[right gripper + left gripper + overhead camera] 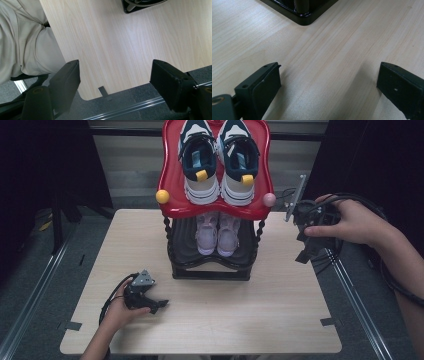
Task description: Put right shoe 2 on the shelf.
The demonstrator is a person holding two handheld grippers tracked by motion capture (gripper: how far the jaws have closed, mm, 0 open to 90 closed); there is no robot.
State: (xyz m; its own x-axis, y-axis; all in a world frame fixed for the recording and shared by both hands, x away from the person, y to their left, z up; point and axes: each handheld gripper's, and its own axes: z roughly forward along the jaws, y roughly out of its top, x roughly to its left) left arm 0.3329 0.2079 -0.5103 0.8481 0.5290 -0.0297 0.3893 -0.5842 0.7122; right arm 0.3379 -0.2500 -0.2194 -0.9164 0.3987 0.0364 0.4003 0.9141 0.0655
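A two-tier shoe rack (212,265) stands at the middle back of the wooden table (250,310). Its red top shelf (170,180) carries a navy and white pair of sneakers (219,157). A pale pink pair (217,234) sits on the black lower shelf. My left gripper (159,305) rests on the table in front of the rack's left side, open and empty; in the left gripper view its jaws stand wide over bare wood near the rack's base corner (304,20). My right gripper (306,251) hangs open in the air over the table's right edge, pointing down, nothing between its pads (68,77).
Yellow (162,196) and pink (269,199) knobs stick out at the red shelf's front corners. A metal rail (130,108) runs along the floor beside the table's right edge. The person's beige trouser leg (22,42) shows past the table's near edge. Dark tape marks (328,322) sit near the front corners.
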